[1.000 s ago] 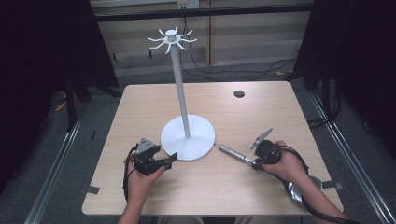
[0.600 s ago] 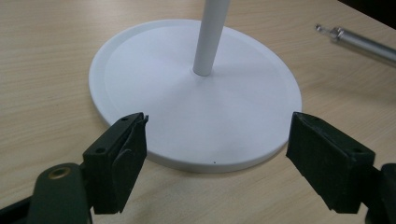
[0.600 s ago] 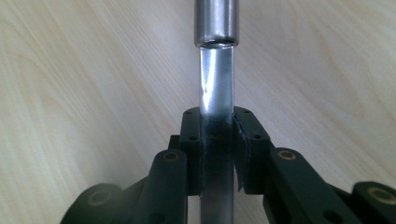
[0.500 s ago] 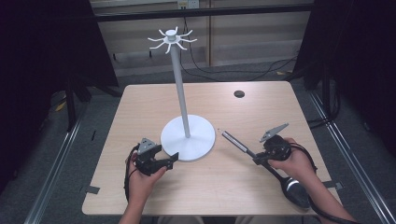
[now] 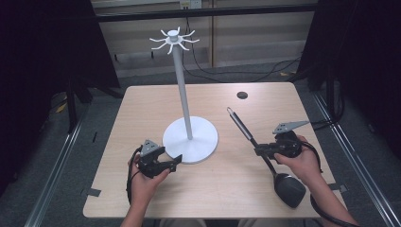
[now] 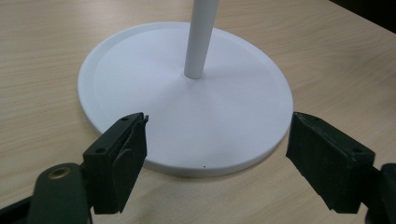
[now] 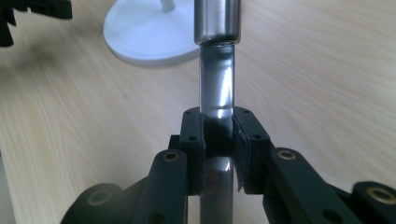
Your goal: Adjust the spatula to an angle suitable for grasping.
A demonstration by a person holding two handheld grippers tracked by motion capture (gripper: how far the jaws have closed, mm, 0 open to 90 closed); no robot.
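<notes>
On the wooden table [image 5: 208, 198], seen from the high view, a white stand [image 5: 190, 139] has its round base near the middle and a tall pole with small hooks at the top. The right gripper [image 5: 263, 150] holds a long utensil [image 5: 242, 126] by the thin dark part of its handle; the black head lies low near the table's front edge, by the person's right hand, and the metal end with a hanging loop points up and away, toward the far left. This long axis leans toward the pole, but the loop end is well below the hooks and to the right of them. The left gripper [image 5: 174, 162] rests just beside the near edge of the base.

From the left gripper view, its jaws stand wide apart and hold nothing; the base [image 6: 187, 100] lies straight ahead of them, and its near rim sits between the two pads.

From the right gripper view, the jaws are closed tight on the shiny shaft [image 7: 217, 88], which runs straight up between them to a thicker metal sleeve. The stand's base is farther off, to the upper left.

I judge that the coming move is to hang the utensil on a hook, so the right hand must lift the loop end much higher, and the left hand is the nearer one for steadying the base.
</notes>
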